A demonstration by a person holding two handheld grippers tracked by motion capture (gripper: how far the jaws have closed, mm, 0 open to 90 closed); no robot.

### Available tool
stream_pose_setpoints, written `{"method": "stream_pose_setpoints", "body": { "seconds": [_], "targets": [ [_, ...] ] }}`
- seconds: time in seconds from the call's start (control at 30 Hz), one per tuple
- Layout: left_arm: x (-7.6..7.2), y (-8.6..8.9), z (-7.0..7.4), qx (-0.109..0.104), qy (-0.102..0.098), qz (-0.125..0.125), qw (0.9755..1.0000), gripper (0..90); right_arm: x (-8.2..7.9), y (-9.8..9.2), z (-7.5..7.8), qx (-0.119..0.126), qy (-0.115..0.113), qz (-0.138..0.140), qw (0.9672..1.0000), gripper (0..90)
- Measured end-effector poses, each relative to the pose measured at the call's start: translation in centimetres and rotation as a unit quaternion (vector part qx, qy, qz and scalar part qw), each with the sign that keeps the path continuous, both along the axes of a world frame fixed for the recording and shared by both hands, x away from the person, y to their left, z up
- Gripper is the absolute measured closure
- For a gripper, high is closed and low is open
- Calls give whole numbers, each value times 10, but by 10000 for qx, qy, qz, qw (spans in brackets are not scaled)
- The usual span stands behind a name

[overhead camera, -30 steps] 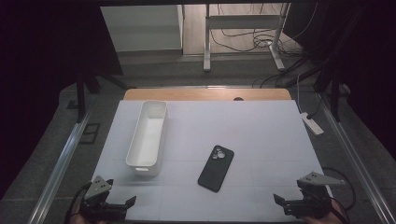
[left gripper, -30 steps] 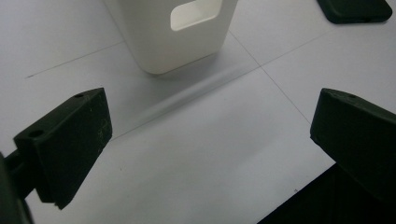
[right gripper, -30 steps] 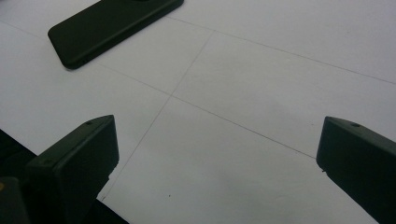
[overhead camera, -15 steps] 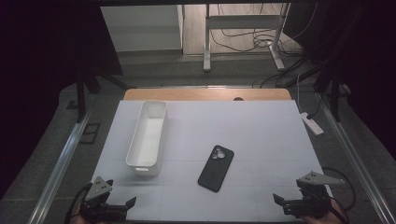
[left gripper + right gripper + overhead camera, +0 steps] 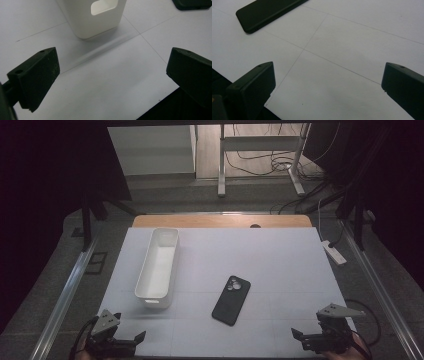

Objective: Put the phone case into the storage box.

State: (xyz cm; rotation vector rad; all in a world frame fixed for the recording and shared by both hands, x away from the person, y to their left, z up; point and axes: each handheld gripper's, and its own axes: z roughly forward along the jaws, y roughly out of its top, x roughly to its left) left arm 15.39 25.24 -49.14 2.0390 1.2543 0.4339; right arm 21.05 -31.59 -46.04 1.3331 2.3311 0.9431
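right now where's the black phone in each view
High view: the black phone lies face down right of centre on the white table sheet, tilted, right of the white bin.
Left gripper view: a dark corner of it at the top right edge.
Right gripper view: its end at the top left.
Shared landmark: the thin grid lines on the sheet.

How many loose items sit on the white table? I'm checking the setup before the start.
2: a white bin on the left half, and a black phone lying camera-side up near the middle, to the bin's right. Neither tool touches them.
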Motion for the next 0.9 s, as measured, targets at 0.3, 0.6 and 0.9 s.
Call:
{"method": "stream_pose_setpoints", "body": {
  "seconds": [0.3, 0.6, 0.9],
  "targets": [
    [-1, 2, 0, -66, -28, 13, 10000, 0, 1, 3, 2, 54, -75, 105, 9999, 0],
    [0, 1, 0, -59, -16, 22, 10000, 0, 5, 9, 4, 38, -116, 280, 9995, 0],
    [0, 2, 0, -66, -7, 25, 10000, 0, 12, 14, 3, 138, -40, 341, 9993, 0]
  ]
}}
